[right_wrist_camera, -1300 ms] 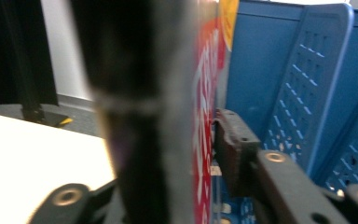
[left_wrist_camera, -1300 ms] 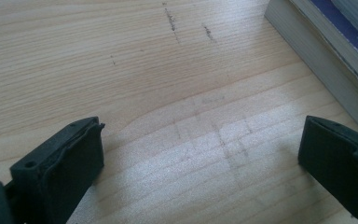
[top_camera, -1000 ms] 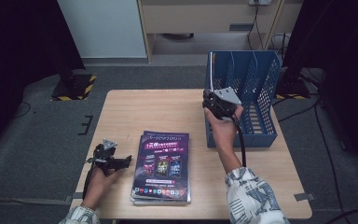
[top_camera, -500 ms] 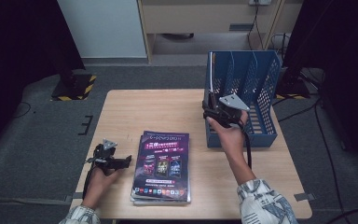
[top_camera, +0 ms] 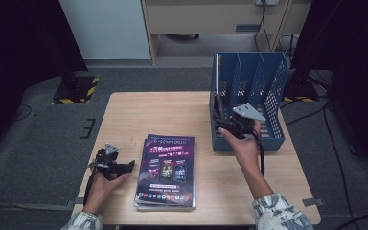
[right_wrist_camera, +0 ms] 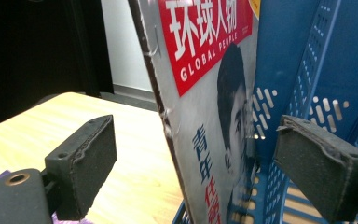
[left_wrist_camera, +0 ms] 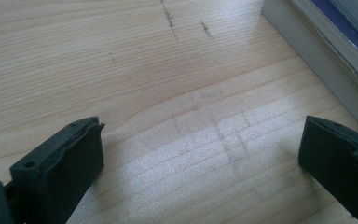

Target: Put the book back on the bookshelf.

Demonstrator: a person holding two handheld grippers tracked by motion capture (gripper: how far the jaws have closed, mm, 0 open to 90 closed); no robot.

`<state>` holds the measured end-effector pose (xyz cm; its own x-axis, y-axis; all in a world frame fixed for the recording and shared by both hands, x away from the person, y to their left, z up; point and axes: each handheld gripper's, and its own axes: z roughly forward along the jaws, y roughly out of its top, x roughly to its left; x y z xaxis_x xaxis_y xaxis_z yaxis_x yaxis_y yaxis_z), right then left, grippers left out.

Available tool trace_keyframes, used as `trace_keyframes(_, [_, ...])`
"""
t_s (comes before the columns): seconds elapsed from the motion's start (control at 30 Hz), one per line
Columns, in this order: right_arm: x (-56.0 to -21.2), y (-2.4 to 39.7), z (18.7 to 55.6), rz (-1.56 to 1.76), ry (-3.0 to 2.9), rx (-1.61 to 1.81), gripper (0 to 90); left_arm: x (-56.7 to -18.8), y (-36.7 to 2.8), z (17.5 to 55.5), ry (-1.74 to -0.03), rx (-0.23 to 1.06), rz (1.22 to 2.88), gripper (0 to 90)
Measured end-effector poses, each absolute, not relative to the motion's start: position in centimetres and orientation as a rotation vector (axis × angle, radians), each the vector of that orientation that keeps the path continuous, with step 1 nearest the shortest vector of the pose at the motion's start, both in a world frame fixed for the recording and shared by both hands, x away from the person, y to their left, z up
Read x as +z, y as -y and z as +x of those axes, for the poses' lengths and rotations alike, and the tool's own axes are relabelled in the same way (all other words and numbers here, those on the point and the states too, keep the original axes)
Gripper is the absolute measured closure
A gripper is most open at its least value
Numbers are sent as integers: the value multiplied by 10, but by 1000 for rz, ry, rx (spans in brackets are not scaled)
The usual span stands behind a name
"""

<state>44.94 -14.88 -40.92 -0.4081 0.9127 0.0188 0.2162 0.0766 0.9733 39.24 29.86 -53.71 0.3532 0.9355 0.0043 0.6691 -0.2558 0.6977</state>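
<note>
We see the right gripper [top_camera: 220,125] at the front left corner of the blue file rack [top_camera: 273,81], its jaws just opened wide — the upright magazine [right_wrist_camera: 214,116] stands between them untouched, in the rack's leftmost slot. Well left of the rack, the left gripper [top_camera: 127,166] rests released on the table [top_camera: 172,110] beside the magazine stack [top_camera: 167,170].

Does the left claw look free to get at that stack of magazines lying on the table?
Probably yes: the left claw rests open on the table right beside the stack of magazines, with bare wood between them.
</note>
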Motion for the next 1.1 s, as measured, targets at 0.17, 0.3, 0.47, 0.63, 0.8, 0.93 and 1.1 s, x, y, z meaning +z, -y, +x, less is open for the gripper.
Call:
trace_keyframes(0.17, [-415,153,439,1126,-1707,1404,128,-537,-299,392,-1389,570,2018,0])
trace_keyframes(0.3, [-423,154,433,1133,-1731,1405,124,-537,-299,392,-1388,569,2019,0])
trace_keyframes(0.47, [-433,154,423,1122,-1773,1390,121,-537,-302,389,-1354,553,2032,0])
trace_keyframes(0.63, [-438,150,408,1104,-1789,1398,112,-537,-306,387,-1308,533,2059,0])
trace_keyframes(0.8, [-450,144,390,1076,-1857,1408,89,-537,-305,389,-1294,526,2064,0])
trace_keyframes(0.93, [-455,138,384,1071,-1896,1449,77,-535,-305,392,-1286,516,2078,0])
trace_keyframes(1.1, [-462,130,385,1049,-1967,1446,179,-525,-304,392,-1264,527,2024,92])
